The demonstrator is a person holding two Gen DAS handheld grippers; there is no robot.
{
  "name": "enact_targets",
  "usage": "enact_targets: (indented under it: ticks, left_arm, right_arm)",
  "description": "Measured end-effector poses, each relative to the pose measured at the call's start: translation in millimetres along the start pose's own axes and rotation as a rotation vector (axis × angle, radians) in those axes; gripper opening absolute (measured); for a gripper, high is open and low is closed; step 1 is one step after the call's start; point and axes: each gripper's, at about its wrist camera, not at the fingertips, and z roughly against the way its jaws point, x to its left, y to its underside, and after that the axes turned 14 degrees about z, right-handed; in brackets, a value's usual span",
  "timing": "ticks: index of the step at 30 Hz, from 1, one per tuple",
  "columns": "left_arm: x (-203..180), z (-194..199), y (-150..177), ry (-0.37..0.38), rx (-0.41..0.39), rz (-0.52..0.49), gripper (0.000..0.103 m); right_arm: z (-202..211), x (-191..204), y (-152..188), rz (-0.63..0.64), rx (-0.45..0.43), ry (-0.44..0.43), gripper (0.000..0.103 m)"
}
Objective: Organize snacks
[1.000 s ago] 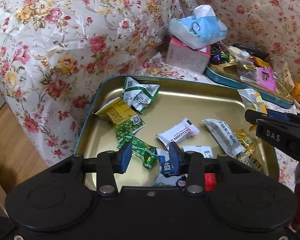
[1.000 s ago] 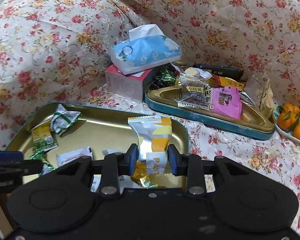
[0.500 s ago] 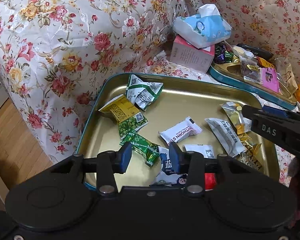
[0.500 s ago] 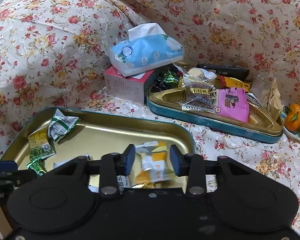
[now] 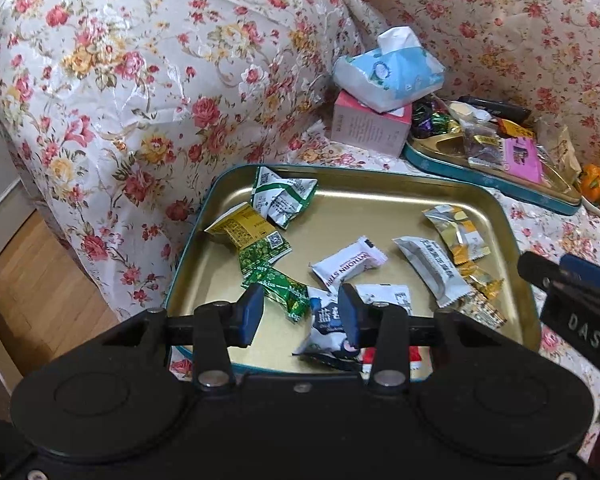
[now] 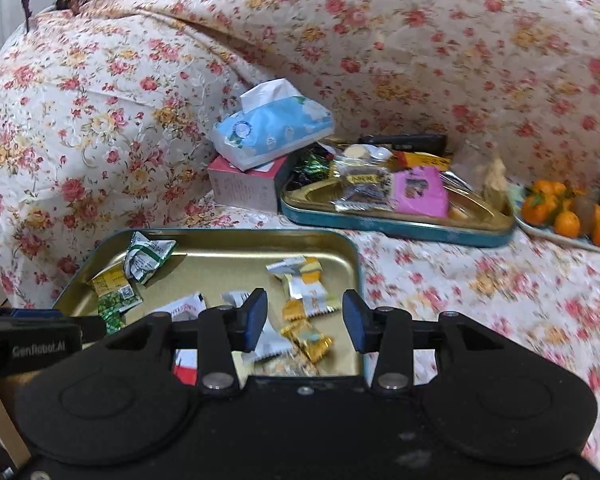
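Right wrist: both claws (image 6: 305,315) (image 5: 300,313) agape, empty; crinkly foil packets in rounded gold tin (image 6: 236,242).

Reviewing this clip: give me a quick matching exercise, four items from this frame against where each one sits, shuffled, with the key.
Items:
1. blue tissue pack
2. silver and orange snack
3. pink packet
4. oranges

Places:
A. in the far tin tray
B. on a plate at the far right
C. on top of the pink box
D. in the near gold tray

Pairs: 1-C, 2-D, 3-A, 4-B
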Motion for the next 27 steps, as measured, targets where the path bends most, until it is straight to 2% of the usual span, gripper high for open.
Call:
enact_targets:
  ticks: [8, 27]
  left_arm:
    - [-7, 18, 13, -0.002, -0.018, -0.029, 0.049]
    - [-8, 32, 27, -0.014, -0.023, -0.047, 0.049]
  right_arm:
    - [31, -4, 20, -0.008, 0.000, 0.013, 0.046]
    - [49, 2, 36, -0.024, 0.034, -0.001, 0.047]
